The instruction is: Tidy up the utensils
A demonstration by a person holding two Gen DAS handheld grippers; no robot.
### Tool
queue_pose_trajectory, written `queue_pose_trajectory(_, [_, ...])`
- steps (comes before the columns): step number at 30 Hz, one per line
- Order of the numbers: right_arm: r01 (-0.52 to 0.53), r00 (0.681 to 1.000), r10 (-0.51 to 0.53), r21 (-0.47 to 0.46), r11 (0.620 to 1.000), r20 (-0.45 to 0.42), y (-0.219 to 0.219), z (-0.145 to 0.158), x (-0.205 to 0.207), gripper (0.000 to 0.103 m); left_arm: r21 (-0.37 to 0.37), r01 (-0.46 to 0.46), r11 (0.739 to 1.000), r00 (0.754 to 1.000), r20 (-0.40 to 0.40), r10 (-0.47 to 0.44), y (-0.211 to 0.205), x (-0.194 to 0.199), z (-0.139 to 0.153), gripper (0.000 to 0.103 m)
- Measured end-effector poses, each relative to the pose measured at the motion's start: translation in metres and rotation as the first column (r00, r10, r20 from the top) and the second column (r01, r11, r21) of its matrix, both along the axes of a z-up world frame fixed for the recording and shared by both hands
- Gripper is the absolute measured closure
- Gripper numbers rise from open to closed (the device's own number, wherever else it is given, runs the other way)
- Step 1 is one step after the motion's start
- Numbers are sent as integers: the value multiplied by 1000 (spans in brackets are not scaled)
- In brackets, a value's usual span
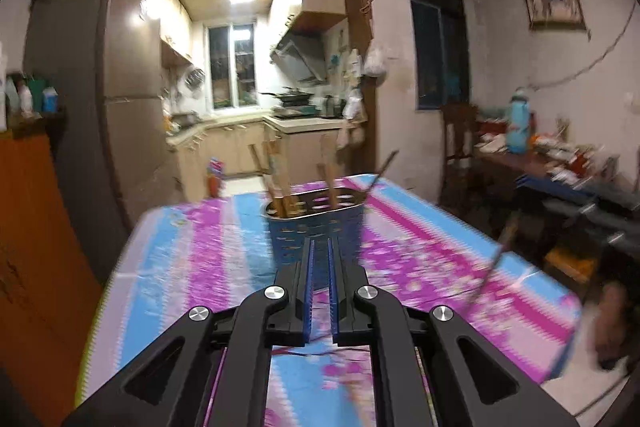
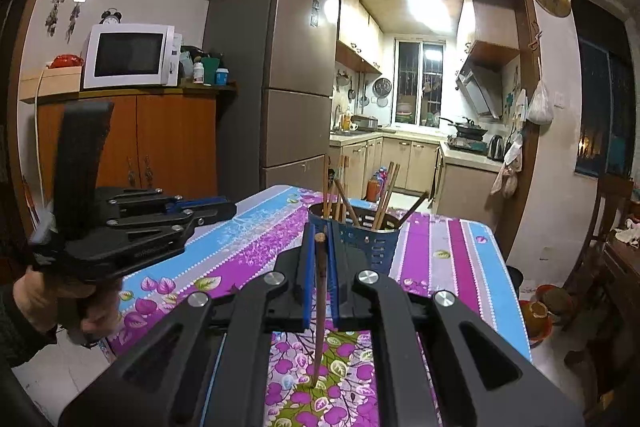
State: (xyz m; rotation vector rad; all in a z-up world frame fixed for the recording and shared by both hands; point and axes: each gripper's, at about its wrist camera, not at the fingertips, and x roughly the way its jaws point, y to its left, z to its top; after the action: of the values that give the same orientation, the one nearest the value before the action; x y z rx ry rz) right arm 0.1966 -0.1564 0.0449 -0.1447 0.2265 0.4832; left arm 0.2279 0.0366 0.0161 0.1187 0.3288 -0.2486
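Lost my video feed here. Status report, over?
Right gripper shut on a chopstick. Left gripper shut, empty. Utensil holder ahead, chopsticks inside. Nothing in the way.

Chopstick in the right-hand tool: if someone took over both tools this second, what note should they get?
Right gripper: shut on one brown chopstick, held roughly upright, its lower tip near the flowered tablecloth.
Left gripper: shut, nothing between its fingers, pointing at the holder.
Blue utensil holder: stands on the table just beyond the right gripper, with several chopsticks already standing in it.
Done: those sticks are in.
Left: put the held chopstick in the holder. No other loose utensils are clearly visible; the left view is blurred.
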Motion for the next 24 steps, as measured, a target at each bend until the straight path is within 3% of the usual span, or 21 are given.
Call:
queue_pose_trajectory(5, [0,1000,0,4,1000,5,1,0,1,98,-81,-86,993,993,-86,80,29,22,-19,95])
queue_pose_trajectory(16, [-17,1000,17,18,1000,15,-1,-4,6,98,-87,-52,995,992,-117,41,37,-17,-33,93])
queue_pose_trajectory(17, [-18,1000,18,19,1000,16,-2,-5,5,98,-95,-41,995,993,-118,30,38,-29,-37,82])
queue_pose_trajectory(18, [-19,1000,18,19,1000,18,-4,-6,4,98,-99,-36,994,993,-115,25,38,-38,-40,62])
queue_pose_trajectory(19, [-19,1000,18,20,1000,21,-5,-7,2,98,-101,-27,995,995,-98,17,36,-57,-47,52])
queue_pose_trajectory(20, [-19,1000,18,19,1000,24,-7,-8,0,98,-100,-26,995,998,-61,20,32,-81,-57,32])
queue_pose_trajectory(21, [-17,1000,16,20,1000,26,-10,-8,-2,98,-104,-25,994,999,-35,22,30,-95,-63,19])
queue_pose_trajectory(22, [-14,1000,14,23,1000,26,-12,-9,-4,98,-108,-9,994,1000,14,11,24,-125,-76,16])
queue_pose_trajectory(24, [-8,1000,7,29,1000,23,-16,-10,-6,98,-93,-2,996,999,35,6,15,-157,-95,14])
